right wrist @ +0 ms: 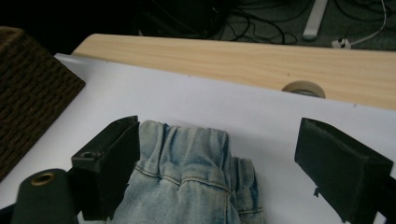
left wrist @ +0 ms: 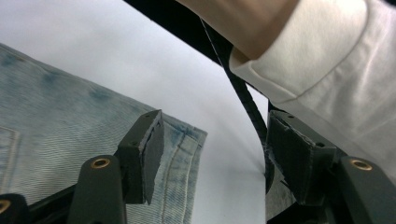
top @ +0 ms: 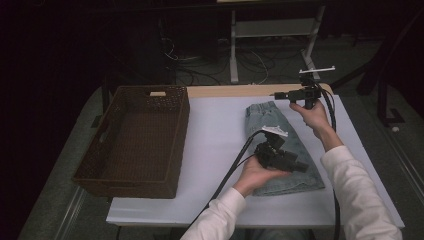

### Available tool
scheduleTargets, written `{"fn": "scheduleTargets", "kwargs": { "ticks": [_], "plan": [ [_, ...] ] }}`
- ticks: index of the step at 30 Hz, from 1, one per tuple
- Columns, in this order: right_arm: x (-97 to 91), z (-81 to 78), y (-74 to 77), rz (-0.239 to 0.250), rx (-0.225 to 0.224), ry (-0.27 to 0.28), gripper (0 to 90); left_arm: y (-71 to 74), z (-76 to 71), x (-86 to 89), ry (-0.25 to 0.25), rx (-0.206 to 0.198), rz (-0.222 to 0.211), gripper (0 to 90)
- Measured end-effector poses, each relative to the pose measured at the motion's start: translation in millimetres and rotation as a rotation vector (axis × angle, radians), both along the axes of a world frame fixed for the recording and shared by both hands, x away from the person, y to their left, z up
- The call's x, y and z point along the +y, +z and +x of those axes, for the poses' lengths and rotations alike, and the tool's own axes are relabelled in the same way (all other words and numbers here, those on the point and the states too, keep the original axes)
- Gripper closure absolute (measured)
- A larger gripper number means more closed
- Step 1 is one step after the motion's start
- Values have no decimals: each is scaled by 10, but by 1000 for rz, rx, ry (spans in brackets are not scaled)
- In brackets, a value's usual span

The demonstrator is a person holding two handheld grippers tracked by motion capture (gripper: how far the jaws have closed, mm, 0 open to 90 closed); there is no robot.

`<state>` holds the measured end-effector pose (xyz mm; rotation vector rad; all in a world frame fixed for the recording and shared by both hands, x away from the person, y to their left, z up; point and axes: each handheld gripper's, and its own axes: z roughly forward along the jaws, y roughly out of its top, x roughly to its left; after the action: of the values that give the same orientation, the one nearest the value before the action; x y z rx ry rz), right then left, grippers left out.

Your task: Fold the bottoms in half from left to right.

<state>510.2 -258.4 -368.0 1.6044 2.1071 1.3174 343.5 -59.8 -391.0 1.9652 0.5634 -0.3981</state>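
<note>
Two claws are standing open over the folded jeans point(top: 282, 145), gripping nothing: my left claw point(left wrist: 210, 154) is hovering above the hem, my right claw point(right wrist: 219, 172) above the waistband. The jeans are lying flat on the white surface point(top: 215, 135), right of the wicker basket point(top: 137, 142).

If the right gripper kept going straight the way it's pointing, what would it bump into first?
Probably the folded jeans: the right gripper has its open jaws either side of their gathered waistband. Past that come white table cover and the wooden table edge. Depth is hard to judge.
</note>
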Motion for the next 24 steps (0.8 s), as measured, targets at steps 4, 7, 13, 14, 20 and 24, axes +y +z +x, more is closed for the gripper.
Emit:
{"fn": "scheduleTargets", "kwargs": {
  "ticks": [4, 7, 13, 14, 20, 24],
  "plan": [
    [6, -53, 57, -9, -4, 19, 69, 56, 28, 84, 17, -5, -7, 356],
    [22, -96, 72, -15, 7, 34, 37, 92, 50, 138, 30, -14, -4, 350],
    [75, -188, 83, -25, -3, 66, 9, 200, 109, 239, 45, -33, -5, 329],
    [85, -200, 87, -26, -5, 70, 9, 223, 124, 257, 50, -37, -6, 327],
    [103, -252, 110, -36, -17, 92, 9, 350, 235, 370, 86, -54, -5, 295],
    [83, -267, 115, -39, -16, 96, 9, 410, 313, 437, 110, -65, 0, 283]
  ]
}}
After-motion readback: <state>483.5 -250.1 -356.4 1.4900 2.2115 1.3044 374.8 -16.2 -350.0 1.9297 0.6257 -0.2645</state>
